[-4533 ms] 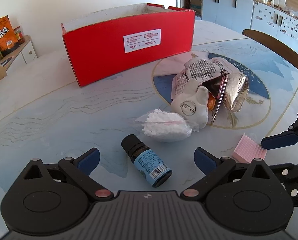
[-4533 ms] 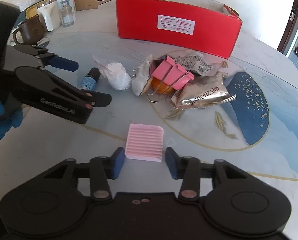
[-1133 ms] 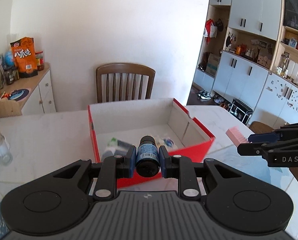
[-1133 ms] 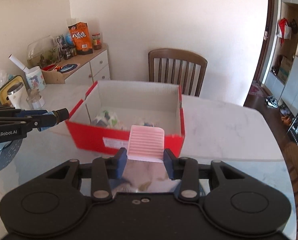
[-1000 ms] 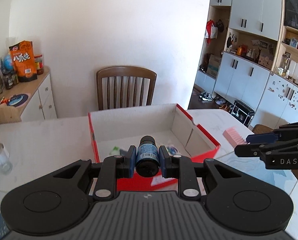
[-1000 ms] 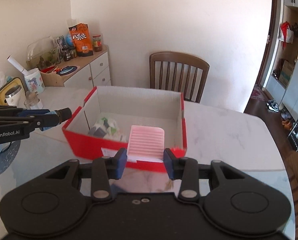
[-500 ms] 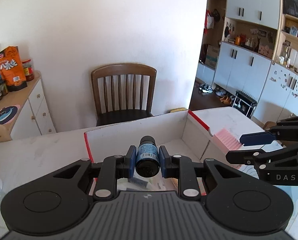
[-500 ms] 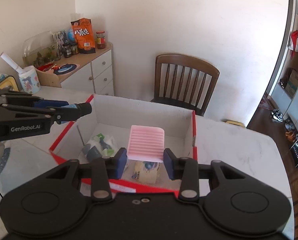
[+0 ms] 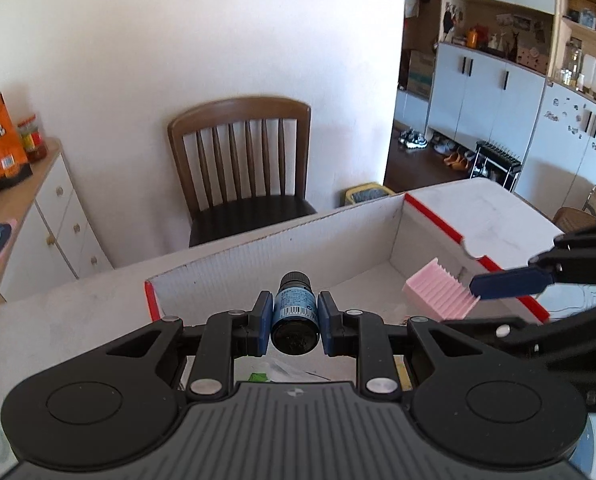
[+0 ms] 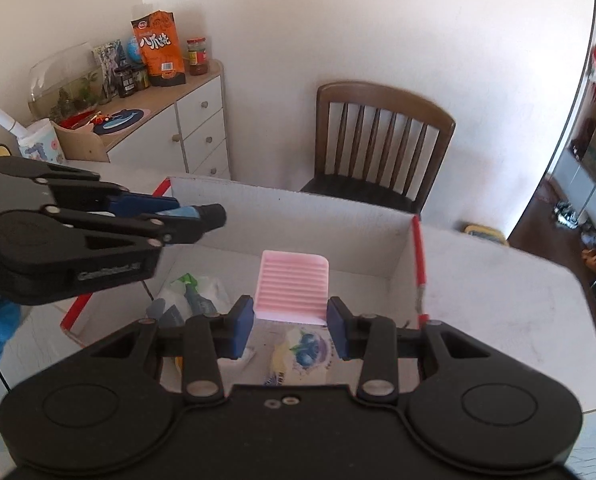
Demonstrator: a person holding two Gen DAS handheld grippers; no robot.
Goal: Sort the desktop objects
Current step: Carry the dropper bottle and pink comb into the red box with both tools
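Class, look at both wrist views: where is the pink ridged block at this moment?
The pink ridged block is clamped in the right gripper, held above the open red cardboard box. The left gripper, beside it on its left, holds a small dark bottle.

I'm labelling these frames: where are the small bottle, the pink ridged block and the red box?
small bottle (image 9: 295, 307), left wrist view, on its blue label.
pink ridged block (image 10: 292, 284), right wrist view, on its ridged face.
red box (image 10: 418, 262), right wrist view, on its right rim.

Below your tongs: box (image 10: 289, 216) open-topped, packets (image 10: 189, 292) on its floor.
Ahead: far wall (image 9: 281, 256) of box, chair (image 9: 241, 156) beyond.
Between tongs: open air.
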